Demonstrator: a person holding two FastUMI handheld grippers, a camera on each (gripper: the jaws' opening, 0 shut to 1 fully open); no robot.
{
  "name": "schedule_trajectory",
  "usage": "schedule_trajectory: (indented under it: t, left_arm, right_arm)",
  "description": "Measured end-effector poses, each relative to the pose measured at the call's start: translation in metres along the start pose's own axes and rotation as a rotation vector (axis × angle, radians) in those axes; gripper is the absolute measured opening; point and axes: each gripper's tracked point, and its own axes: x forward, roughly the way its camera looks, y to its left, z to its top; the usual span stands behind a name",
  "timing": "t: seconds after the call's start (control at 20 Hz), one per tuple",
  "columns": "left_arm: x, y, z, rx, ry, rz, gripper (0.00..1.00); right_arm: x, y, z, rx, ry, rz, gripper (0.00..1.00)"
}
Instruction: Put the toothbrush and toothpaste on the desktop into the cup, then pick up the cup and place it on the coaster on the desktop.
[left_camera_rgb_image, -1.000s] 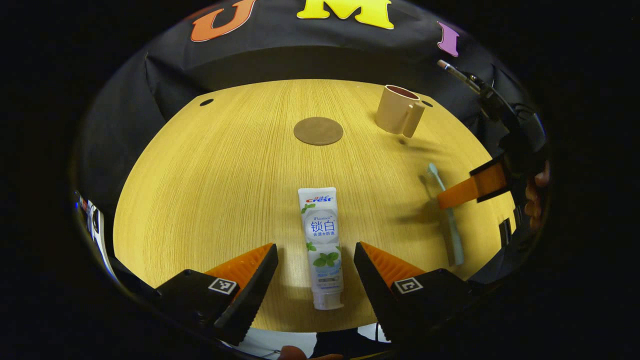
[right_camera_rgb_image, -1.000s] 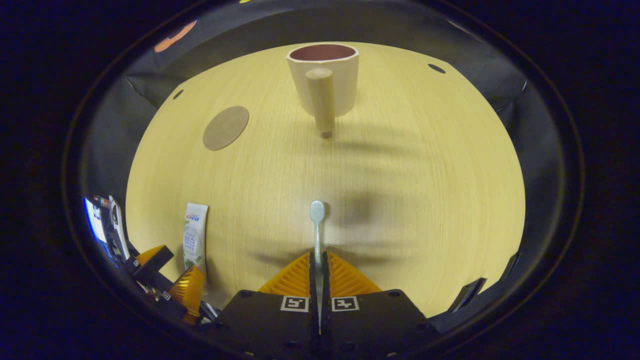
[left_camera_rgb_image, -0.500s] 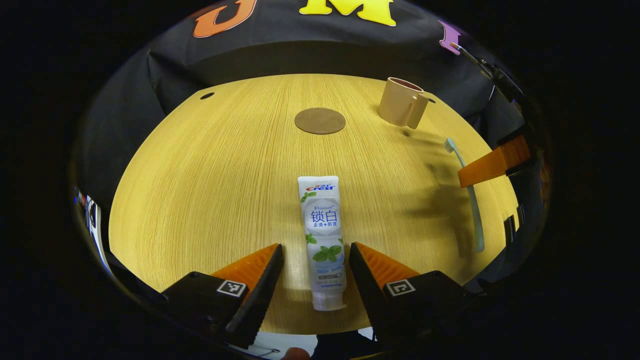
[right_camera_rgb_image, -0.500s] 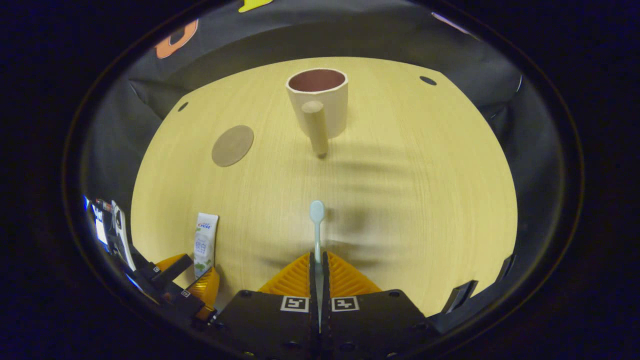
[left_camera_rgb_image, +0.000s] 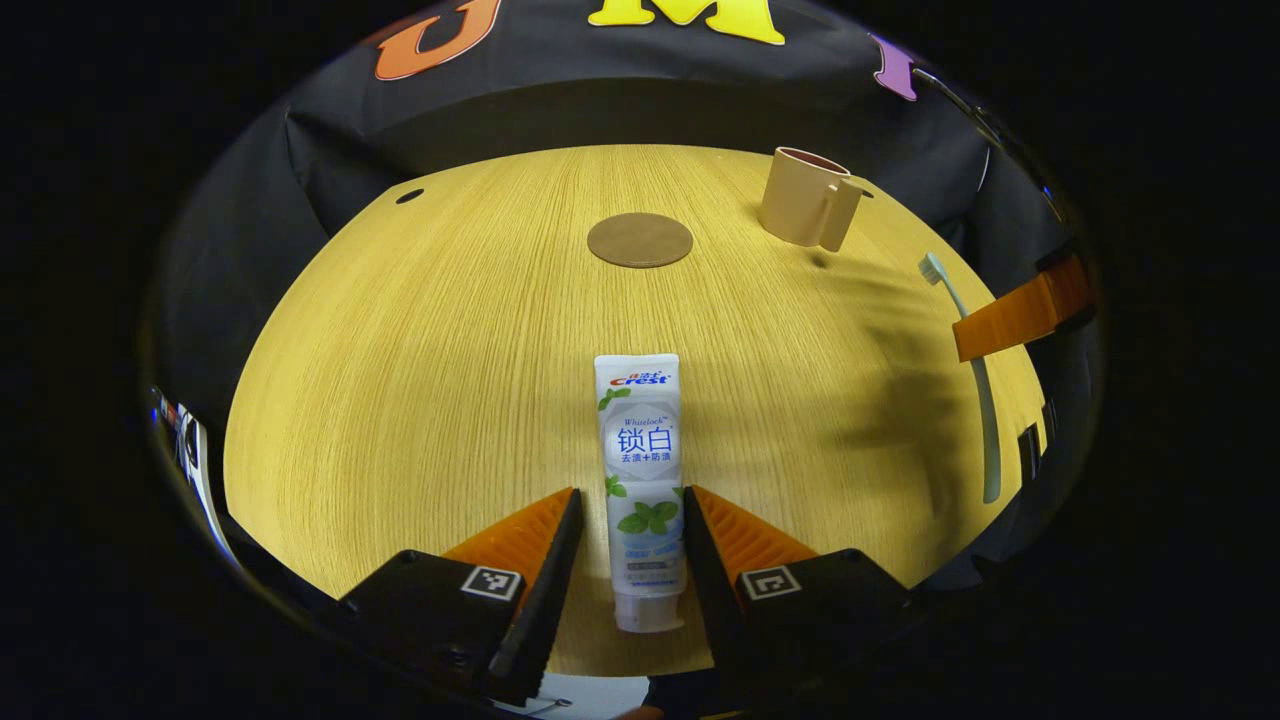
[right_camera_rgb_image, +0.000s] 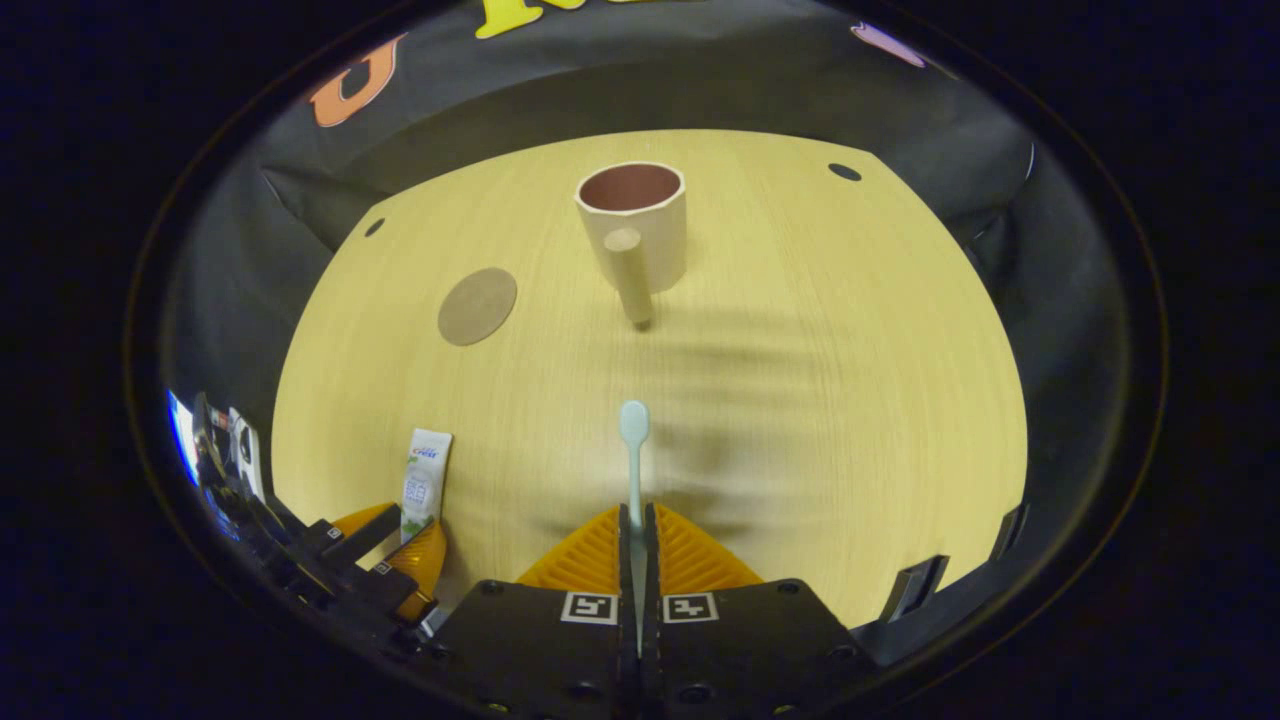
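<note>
**Toothbrush clamped on the right, toothpaste bracketed on the left**

In the right gripper view, the right gripper (right_camera_rgb_image: 637, 520) has its jaws drawn in to a thin slit with the slim pale-green plastic toothbrush (right_camera_rgb_image: 633, 450) pinched between them. Both fingers press on the handle, and the brush head points forward toward the cup. In the left gripper view the same toothbrush (left_camera_rgb_image: 975, 370) hangs above the right edge of the round light-wood desktop (left_camera_rgb_image: 420, 360), crossed by one finger of the right gripper (left_camera_rgb_image: 1015, 315); its shadow falls on the wood beside it.

The left gripper (left_camera_rgb_image: 628, 510) sits low at the near edge of the desktop. Its jaws stand at a narrow gap, one finger on each side of the white flat toothpaste tube with green leaf print (left_camera_rgb_image: 642, 480). The tube lies flat on the wood, cap toward the near edge and crimped end toward the middle. The fingers are just beside the tube's lower half; whether they touch it I cannot tell. In the right gripper view the toothpaste tube (right_camera_rgb_image: 424, 480) and the left gripper (right_camera_rgb_image: 385, 545) show at the near left edge.

The beige cylindrical cup with a dark reddish inside and a peg-like handle (right_camera_rgb_image: 633, 235) stands upright toward the far edge, well apart from both grippers. The flat round brown coaster (right_camera_rgb_image: 477, 306) lies bare on the wood, left of the cup in the right gripper view.
</note>
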Motion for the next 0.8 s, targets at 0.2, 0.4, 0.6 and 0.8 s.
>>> schedule_trajectory:
  t: [0.2,0.4,0.6,0.8]
  left_arm:
    - [-0.001,0.000,0.002,0.011,0.000,0.001,0.43]
    - [-0.005,-0.001,0.005,0.018,-0.016,-0.005,0.38]
    - [-0.022,-0.002,0.029,0.053,-0.112,-0.003,0.37]
    - [-0.044,-0.008,0.063,0.022,-0.210,-0.020,0.37]
  right_arm:
    - [-0.005,0.000,0.002,0.004,-0.015,0.009,0.02]
    - [-0.011,0.000,0.010,0.021,-0.046,0.029,0.02]
    - [-0.025,0.001,0.030,-0.007,-0.129,0.045,0.02]
    - [-0.046,0.009,0.063,-0.028,-0.244,0.086,0.02]
